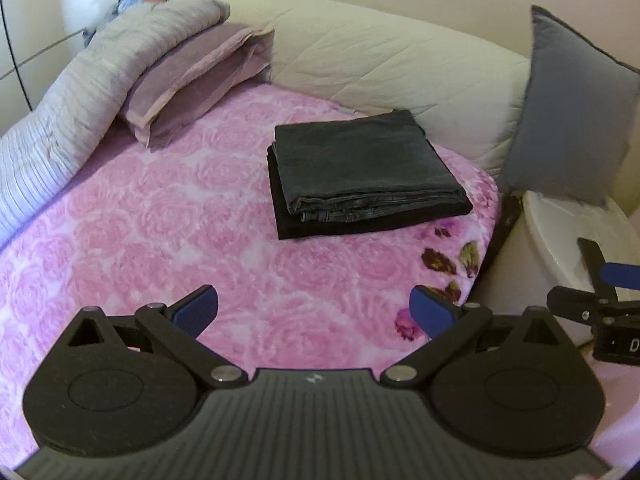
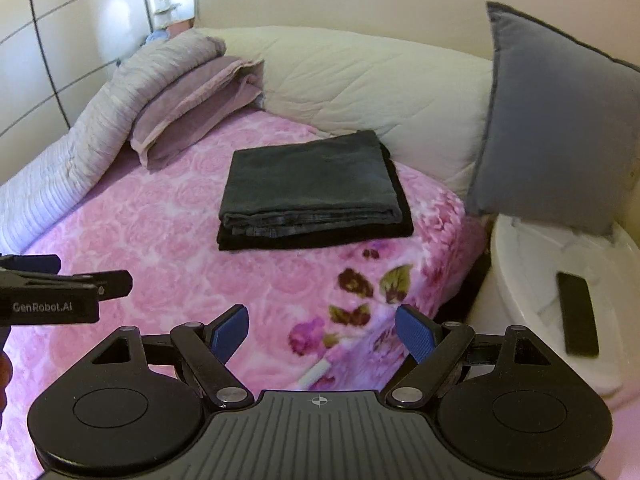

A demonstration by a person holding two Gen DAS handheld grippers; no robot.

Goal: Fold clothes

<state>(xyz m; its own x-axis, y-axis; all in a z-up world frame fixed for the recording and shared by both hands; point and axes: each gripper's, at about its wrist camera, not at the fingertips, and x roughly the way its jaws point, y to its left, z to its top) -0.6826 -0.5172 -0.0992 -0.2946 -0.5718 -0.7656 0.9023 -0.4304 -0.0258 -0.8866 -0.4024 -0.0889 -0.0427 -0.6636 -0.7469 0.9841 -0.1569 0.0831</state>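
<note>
Both grippers wide open, holding nothing: left gripper point(image 1: 314, 310), right gripper point(image 2: 322, 334), both low over the near edge of the pink blanket point(image 1: 160, 248). Folded grey jeans point(image 1: 360, 168) lie stacked on a folded black garment point(image 1: 288, 216) mid-bed, just before the cream pillow point(image 1: 380, 64).

Soft, dim indoor light; glare on glossy wardrobe panels point(image 2: 100, 20) upper left; fisheye bending, dark vignette at corners; slight blur.
</note>
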